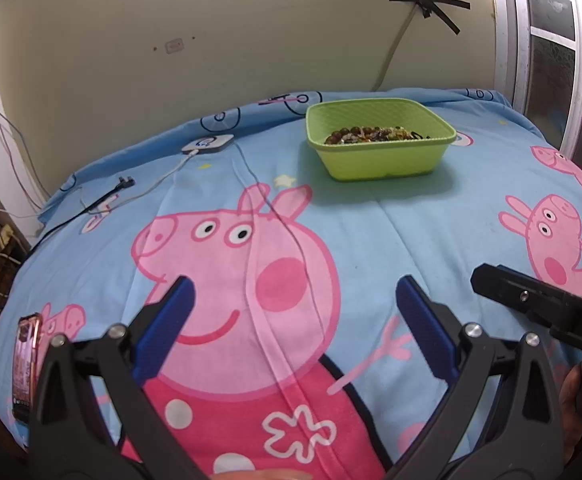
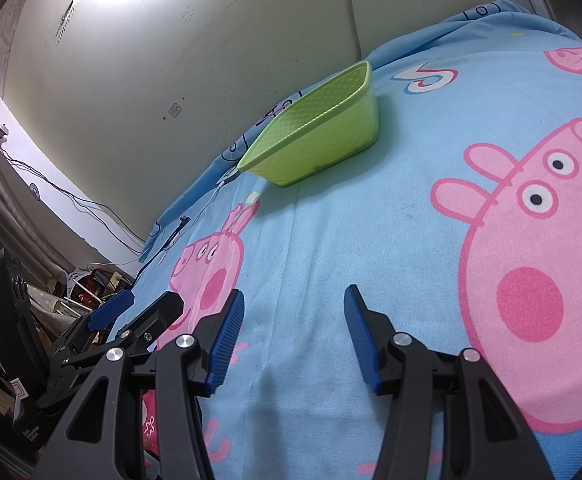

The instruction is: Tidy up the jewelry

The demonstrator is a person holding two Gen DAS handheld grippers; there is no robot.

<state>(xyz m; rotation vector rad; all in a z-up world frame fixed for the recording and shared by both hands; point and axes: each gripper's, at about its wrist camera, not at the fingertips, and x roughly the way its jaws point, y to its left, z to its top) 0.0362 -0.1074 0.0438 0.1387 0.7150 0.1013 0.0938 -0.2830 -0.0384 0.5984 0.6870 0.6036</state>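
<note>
A: Where is the jewelry sitting right now?

B: It is lying inside the green basket (image 1: 379, 136), a heap of dark beads (image 1: 367, 135) along the basket floor. The basket is resting on the cartoon bedsheet (image 1: 431, 224), close to the wall.

A: And how are the grippers lying relative to that basket?

B: Both are hovering on the near side of it, well apart from it, with bare sheet in between. The left gripper (image 1: 293, 324) is looking at the basket ahead and a little to its right. The right gripper (image 2: 294, 332) is seeing the basket ahead and toward its left, and from that low angle the near wall is hiding the beads entirely.

A: Are they holding anything?

B: No. The left gripper's jaws are standing wide apart with nothing between them. The right gripper's jaws are parted as well, narrower, and also empty.

A: Which way is the basket running?

B: Its long side is running roughly across the left gripper's line of sight, and the beads are stretching along that same axis.

A: Which hand is closer?

B: I am judging them about equally far; neither one is clearly nearer. Either would be needing to travel forward over the near rim and then dip down into the basket.
</note>
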